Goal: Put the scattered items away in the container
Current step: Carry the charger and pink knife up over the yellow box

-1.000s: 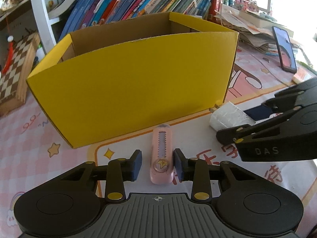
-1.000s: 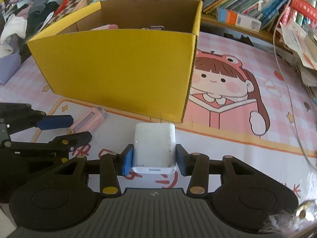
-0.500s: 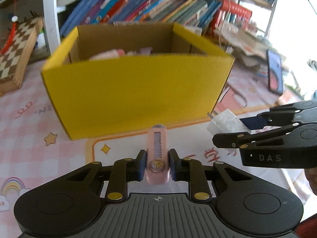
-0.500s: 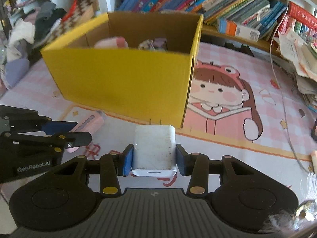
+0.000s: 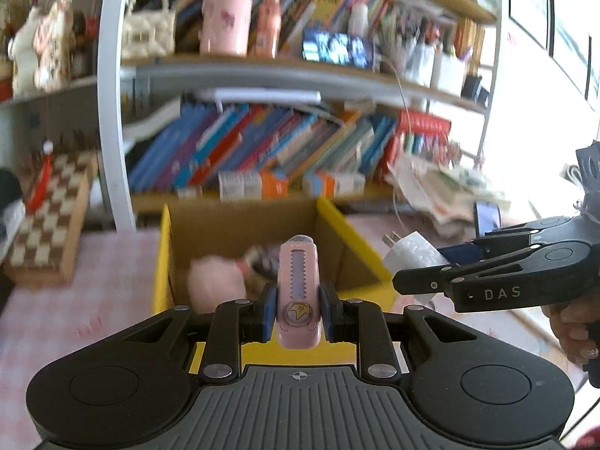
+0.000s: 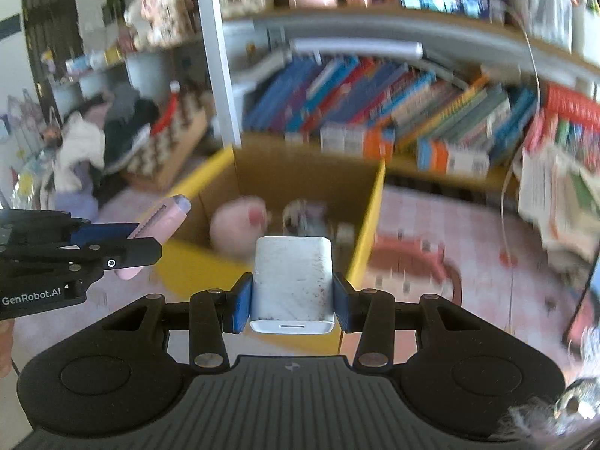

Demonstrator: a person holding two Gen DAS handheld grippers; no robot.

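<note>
Above the near wall of the yellow cardboard box (image 5: 348,225) we carry one item in each hand. Our left gripper (image 5: 298,313) is clamped tight on a slim pink utility knife (image 5: 298,281), the blue pads pinching its rear half so that the front juts forward over the open box. Our right gripper (image 6: 291,298) is closed part-way on a white charger block (image 6: 291,277), pads on its two flat sides and its port end facing us. We judge both to be light, rigid plastic: neither should bend or crush, but the smooth sides could slip under a loose pinch, so the flat side faces nearest the middle are the sound places to grip. The knife, held towards its rear, may tip nose-down on release. The charger's metal prongs (image 5: 390,239) point away from us, and a short drop should do no harm. By our count: one knife, one charger, one box, and inside it one pink fluffy ball (image 6: 236,228) plus a small blurred heap we cannot number.
</note>
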